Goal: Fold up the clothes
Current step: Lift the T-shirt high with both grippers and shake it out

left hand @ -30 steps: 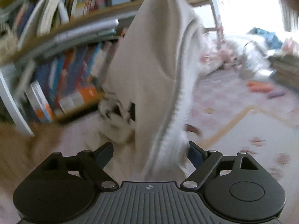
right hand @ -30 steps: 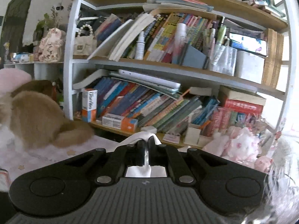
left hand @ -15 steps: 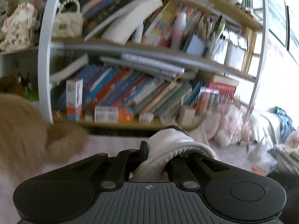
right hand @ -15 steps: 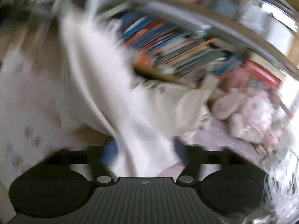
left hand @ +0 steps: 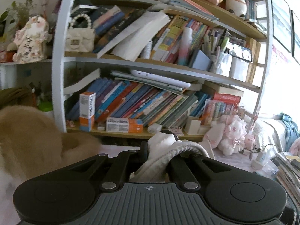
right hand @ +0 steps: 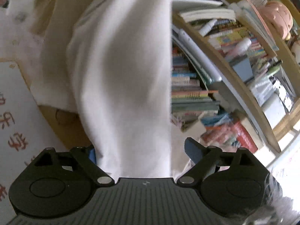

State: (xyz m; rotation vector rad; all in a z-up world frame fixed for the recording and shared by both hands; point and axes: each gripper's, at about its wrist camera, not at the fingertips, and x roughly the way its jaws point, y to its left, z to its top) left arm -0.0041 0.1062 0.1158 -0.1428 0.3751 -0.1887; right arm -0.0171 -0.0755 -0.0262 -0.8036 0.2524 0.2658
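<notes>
Garment (right hand: 121, 75) is clamped in left hand-held gripper (left hand: 159, 157); right hand-held gripper (right hand: 140, 153), jaws wide, should pinch the hanging edge squarely

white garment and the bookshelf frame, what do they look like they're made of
White garment: soft matte knit, probably cotton fleece or jersey; it drapes in smooth folds, and the bunch in the left gripper shows a thick rolled, ribbed-looking edge. Bookshelf: the curved uprights look like white-painted metal tube, smooth with a slight sheen; the shelf boards look like light wood or laminate, matte tan.
</notes>
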